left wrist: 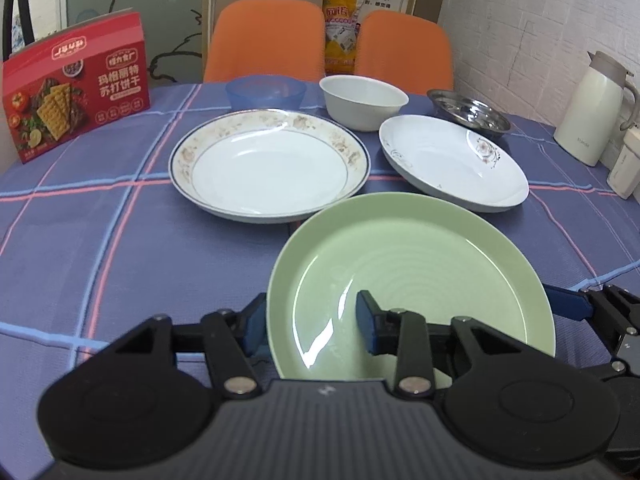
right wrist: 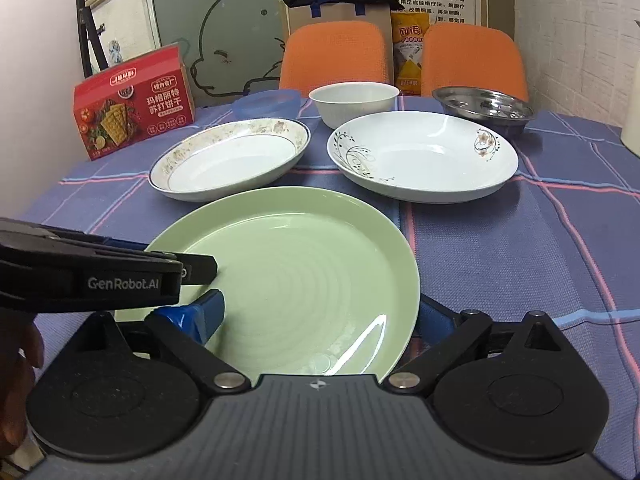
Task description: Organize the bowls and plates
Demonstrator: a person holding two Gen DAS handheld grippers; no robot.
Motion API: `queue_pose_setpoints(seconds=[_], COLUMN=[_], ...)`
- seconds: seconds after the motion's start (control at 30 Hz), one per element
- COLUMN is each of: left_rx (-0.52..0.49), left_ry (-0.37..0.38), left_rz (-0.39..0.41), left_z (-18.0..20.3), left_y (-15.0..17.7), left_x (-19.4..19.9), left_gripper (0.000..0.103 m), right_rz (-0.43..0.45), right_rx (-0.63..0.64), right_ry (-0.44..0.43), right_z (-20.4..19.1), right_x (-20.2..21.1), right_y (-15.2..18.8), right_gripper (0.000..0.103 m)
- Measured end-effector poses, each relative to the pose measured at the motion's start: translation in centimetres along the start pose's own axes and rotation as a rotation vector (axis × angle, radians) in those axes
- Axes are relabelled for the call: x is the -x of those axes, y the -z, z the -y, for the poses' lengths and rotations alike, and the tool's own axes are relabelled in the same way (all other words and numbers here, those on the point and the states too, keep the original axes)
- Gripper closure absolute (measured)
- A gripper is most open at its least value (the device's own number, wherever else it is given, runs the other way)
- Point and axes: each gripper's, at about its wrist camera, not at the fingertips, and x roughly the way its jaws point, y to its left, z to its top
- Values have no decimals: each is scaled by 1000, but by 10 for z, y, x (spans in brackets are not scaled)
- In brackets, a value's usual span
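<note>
1. Straddling the lower-left rim of the green plate (left wrist: 412, 264) with the left gripper (left wrist: 312, 322): released, one finger outside the rim, the other over the well, not pinching.
2. Bracketing the same plate with the right gripper (right wrist: 320, 316), also released and spread wide, reaching one finger over the well at lower left of its view and tucking the other just beyond the rim at lower right.
3. Finding the plate at centre-bottom of both views, dead ahead of both claws; being round, offering no long axis.
4. Judging both hands about equally near, and likely needing a pinch on the rim before any lift.
5. Minding the far rim, close to the gold-rimmed plate (left wrist: 268, 164) at frame centre and near the floral plate (left wrist: 452, 160) at right; cannot tell whether touching.
6. Noting bare tablecloth (left wrist: 100, 260) at left for moving.
</note>
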Motion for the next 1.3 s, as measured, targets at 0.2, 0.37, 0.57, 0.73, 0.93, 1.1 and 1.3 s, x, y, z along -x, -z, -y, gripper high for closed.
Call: queue_pose_setpoints(seconds=[0.2,0.37,0.57,0.73,0.93,1.1,1.3], left_rx=[36,67,73,89,84,103,119], left_ry=[-55,-111,-131,-134,-101,-74,-114], left_rz=[8,-14,-16,-8,-6,81,79], left_z=[-29,-55,-66,-74,-75,-83,-93], left_y=[6,18,25,22,26,15,6], left_x=[26,28,20,17,18,34,29], left_gripper=[68,68,67,66,29,29,29], right_rz=[38,11,-38,-44,-53,9,48], right_rx=[24,67,73,86,149,38,-54], right_ry=[-51,-107,-125,-129,-157,-172,-124], right_z=[-27,-55,-70,-77,-85,-61,-37], right_x=[9,-2,-19,-24,-23,-7,-3], right_y=[-5,0,6,2,6,-7,-19], right_gripper=[16,16,15,15,14,17,16])
